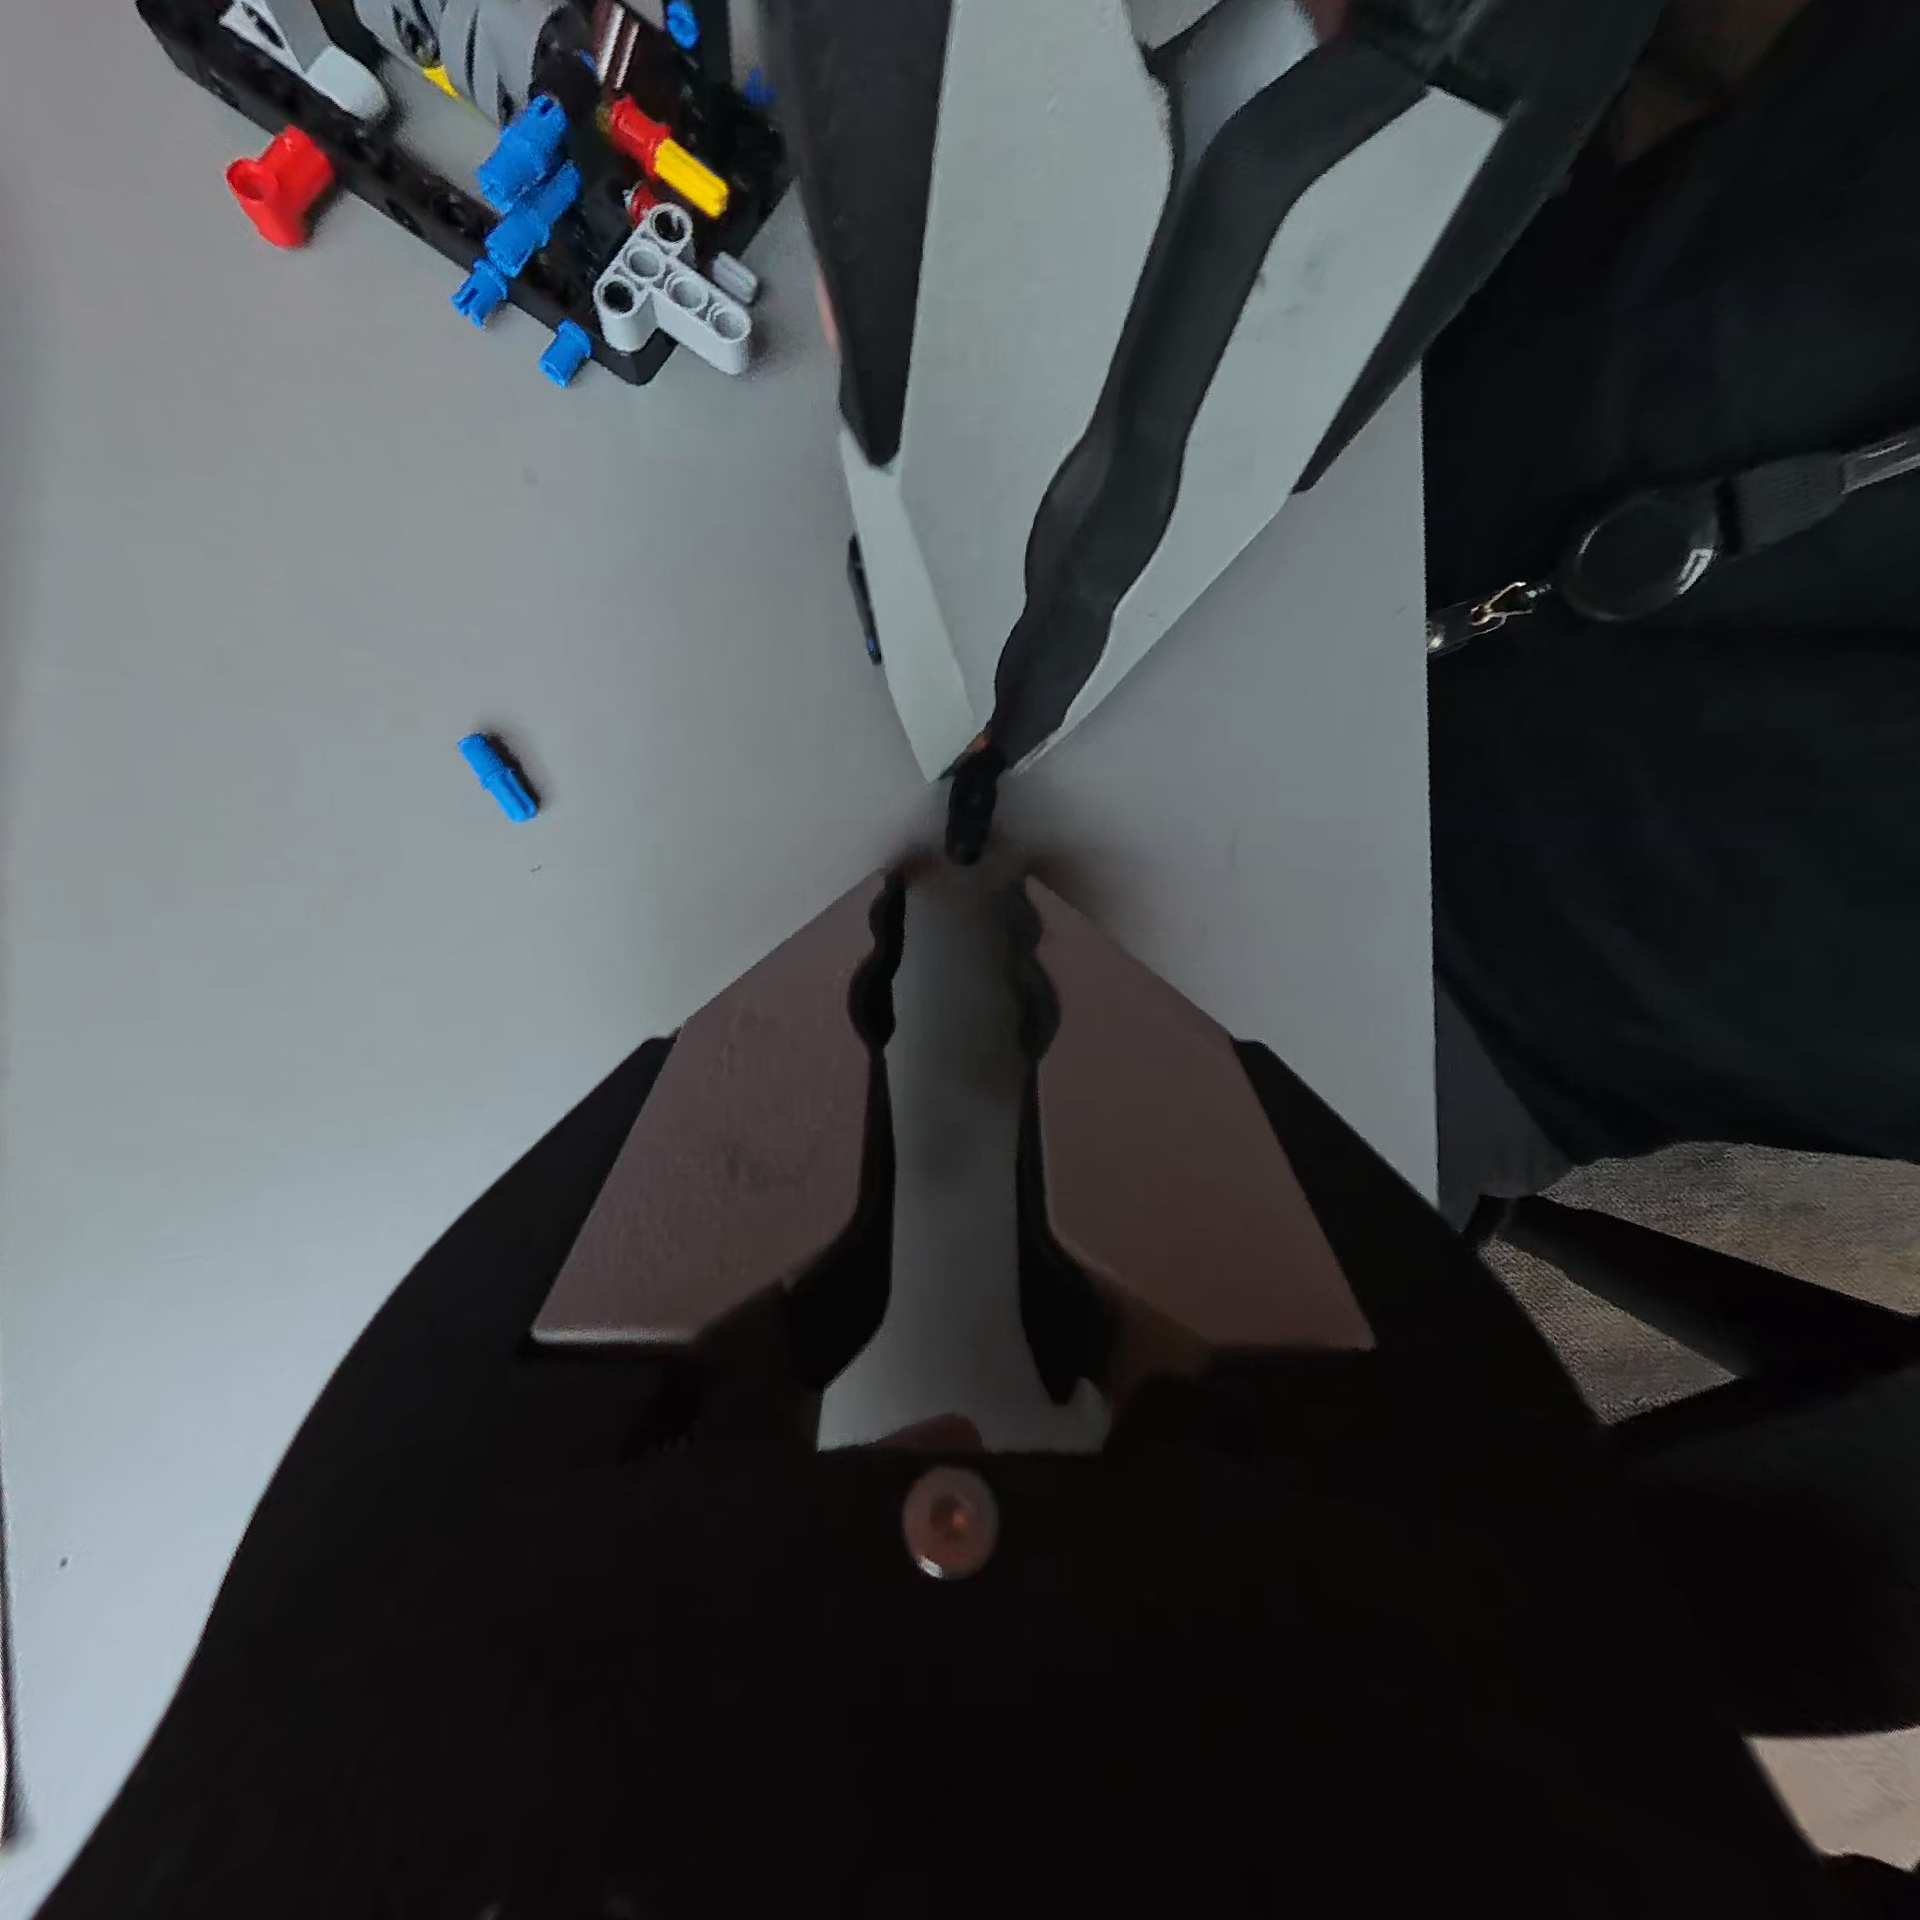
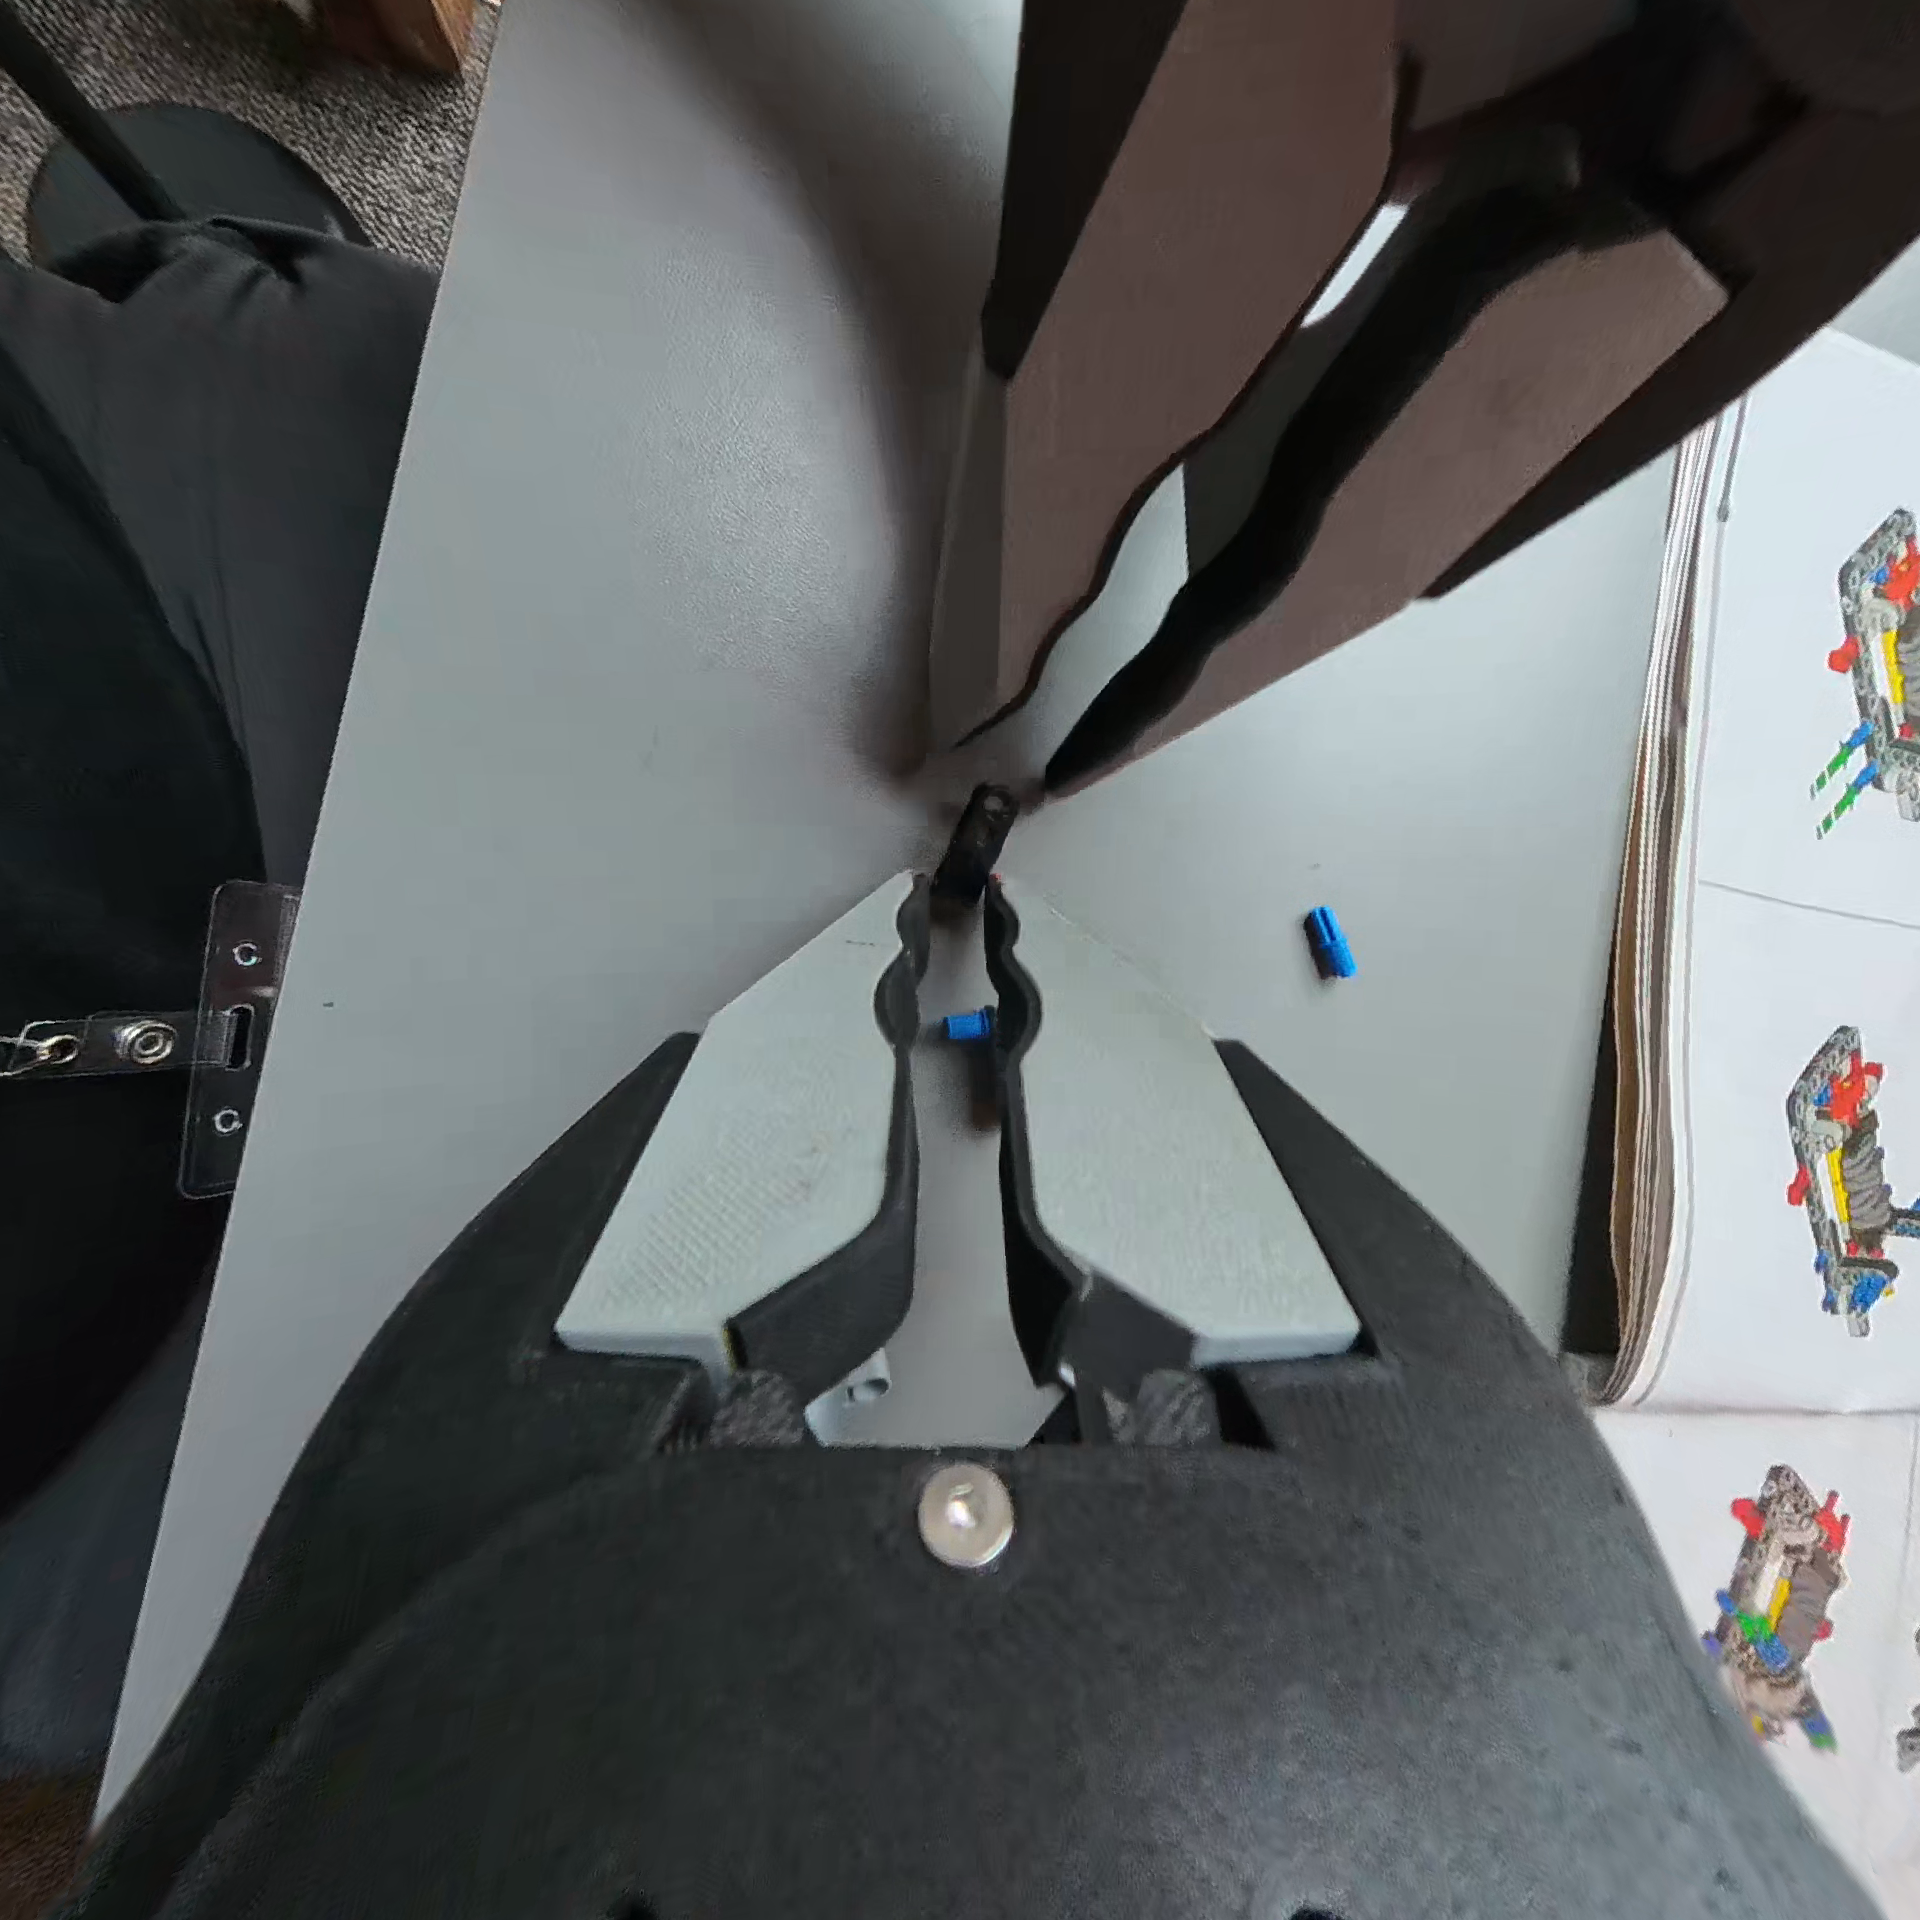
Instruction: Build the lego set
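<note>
Pinching a black pin (image 2: pixel 971 836) at its tip, the right gripper (image 2: pixel 956 894) has jaws pressed on the piece. Left gripper (image 1: pixel 961 883): jaws slightly spread, tips just short of the pin's free end. Advice: line both tools on one axis, shut the left squarely before the right lets go. Blue pin (image 1: pixel 499 777) loose on table (image 1: pixel 312 1039) at 10 o'clock; chassis (image 1: pixel 582 197) far at 11 o'clock; booklet (image 2: pixel 1808 935) at 3 o'clock.
</note>
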Demonstrator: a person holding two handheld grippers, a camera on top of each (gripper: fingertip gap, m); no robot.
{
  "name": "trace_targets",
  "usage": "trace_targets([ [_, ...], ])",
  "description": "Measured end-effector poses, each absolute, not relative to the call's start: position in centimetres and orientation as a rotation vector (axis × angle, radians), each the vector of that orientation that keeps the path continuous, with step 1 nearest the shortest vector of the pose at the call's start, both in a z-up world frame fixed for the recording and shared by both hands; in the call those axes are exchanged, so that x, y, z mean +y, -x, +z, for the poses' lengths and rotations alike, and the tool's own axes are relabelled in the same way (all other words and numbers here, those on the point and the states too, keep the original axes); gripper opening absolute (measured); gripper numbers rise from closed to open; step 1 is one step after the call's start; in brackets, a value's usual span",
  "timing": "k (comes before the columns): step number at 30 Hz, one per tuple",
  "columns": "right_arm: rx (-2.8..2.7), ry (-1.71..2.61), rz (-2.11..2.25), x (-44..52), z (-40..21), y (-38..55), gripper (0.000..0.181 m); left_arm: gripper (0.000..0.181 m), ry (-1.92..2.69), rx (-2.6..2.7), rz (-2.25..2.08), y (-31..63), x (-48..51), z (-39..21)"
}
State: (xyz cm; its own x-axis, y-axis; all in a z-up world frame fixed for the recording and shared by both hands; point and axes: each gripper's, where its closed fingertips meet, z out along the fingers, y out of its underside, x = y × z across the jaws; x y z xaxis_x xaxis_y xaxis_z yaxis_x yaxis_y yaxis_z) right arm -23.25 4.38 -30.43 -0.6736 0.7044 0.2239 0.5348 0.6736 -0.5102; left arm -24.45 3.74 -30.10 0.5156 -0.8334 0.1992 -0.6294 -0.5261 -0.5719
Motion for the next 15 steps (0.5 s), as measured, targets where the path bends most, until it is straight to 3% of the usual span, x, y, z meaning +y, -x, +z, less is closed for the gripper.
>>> trace_targets([
  [15, -2.487, 1.043, 0.474, 5.3, -30.0, 23.0, 0.013, 0.026, 2.358, 1.082, -0.604, 26.8, 4.1, -30.0],
])
